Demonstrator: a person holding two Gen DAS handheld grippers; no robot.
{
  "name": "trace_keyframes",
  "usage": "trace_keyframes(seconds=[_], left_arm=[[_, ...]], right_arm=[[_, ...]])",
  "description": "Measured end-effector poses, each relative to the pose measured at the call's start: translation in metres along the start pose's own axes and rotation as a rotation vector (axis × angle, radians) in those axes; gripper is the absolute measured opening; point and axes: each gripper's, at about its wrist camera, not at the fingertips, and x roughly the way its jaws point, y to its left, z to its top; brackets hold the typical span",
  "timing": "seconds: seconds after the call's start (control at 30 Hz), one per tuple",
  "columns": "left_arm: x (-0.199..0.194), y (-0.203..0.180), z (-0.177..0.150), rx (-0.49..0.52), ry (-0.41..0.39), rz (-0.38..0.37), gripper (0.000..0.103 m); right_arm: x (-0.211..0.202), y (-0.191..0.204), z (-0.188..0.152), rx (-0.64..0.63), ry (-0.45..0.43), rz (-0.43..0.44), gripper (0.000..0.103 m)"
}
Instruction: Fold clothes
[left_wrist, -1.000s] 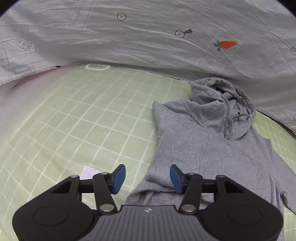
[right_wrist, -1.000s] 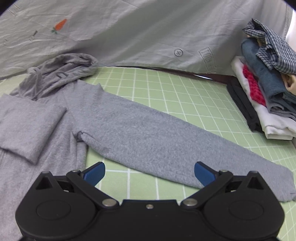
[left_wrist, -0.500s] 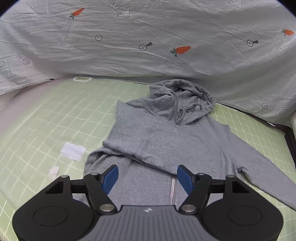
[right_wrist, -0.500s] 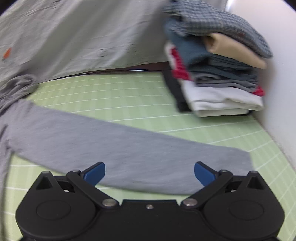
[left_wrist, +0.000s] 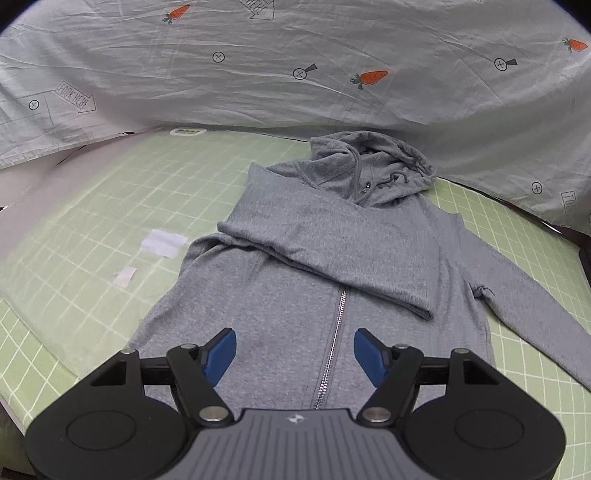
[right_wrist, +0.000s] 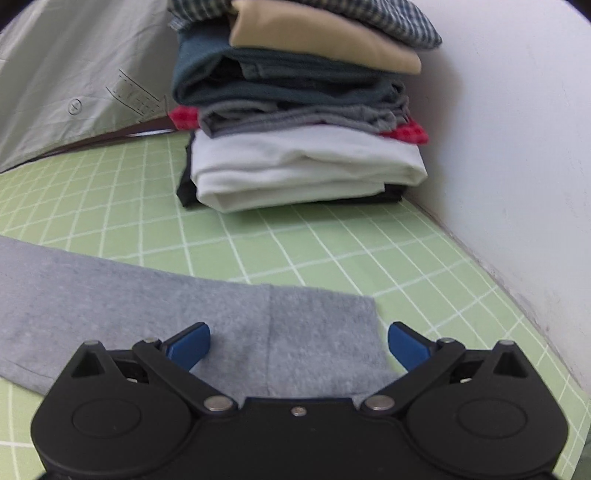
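The grey hoodie (left_wrist: 332, 280) lies front-up on the green mat (left_wrist: 110, 206), one sleeve folded across its chest. The other sleeve's cuff (right_wrist: 321, 332) sits lower centre, between the right gripper's (right_wrist: 298, 343) spread fingers, its length running toward frame left. The left gripper (left_wrist: 294, 350) hovers spread over the zip.

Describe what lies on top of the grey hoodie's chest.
One sleeve lies folded across the hoodie, covering the zip's upper part; only its lower run and the collar pull show. Neither open claw touches it.

Carrot-print sheet (left_wrist: 258, 74) behind green grid mat (left_wrist: 110, 206); perhaps paper scraps (left_wrist: 162, 242).
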Motion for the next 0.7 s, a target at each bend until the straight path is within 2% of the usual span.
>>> trace_keyframes(seconds=[0.13, 0.37, 0.4, 0.43, 0.47, 0.53, 0.7], left_arm=[[0.001, 0.001, -0.001, -0.006, 0.009, 0.010, 0.071], [-0.003, 0.003, 0.000, -0.017, 0.004, 0.000, 0.071], [-0.003, 0.004, 0.000, -0.017, 0.006, 0.003, 0.071], [-0.003, 0.005, 0.000, -0.019, 0.009, 0.007, 0.071], [-0.002, 0.005, 0.000, -0.021, 0.013, 0.012, 0.071], [-0.003, 0.007, 0.002, -0.015, 0.013, 0.016, 0.071], [-0.009, 0.012, 0.011, -0.008, -0.012, 0.011, 0.071]], right_arm=[[0.002, -0.011, -0.004, 0.150, 0.027, 0.025, 0.103], [-0.009, 0.004, -0.008, 0.099, -0.007, 0.094, 0.103], [-0.011, 0.006, -0.008, 0.089, -0.012, 0.104, 0.099], [-0.012, 0.009, -0.009, 0.080, -0.017, 0.114, 0.084], [-0.014, 0.011, -0.009, 0.070, -0.022, 0.125, 0.075], [-0.018, 0.015, -0.009, 0.060, -0.027, 0.136, 0.035], [-0.025, 0.027, -0.005, 0.046, 0.001, 0.175, 0.013]])
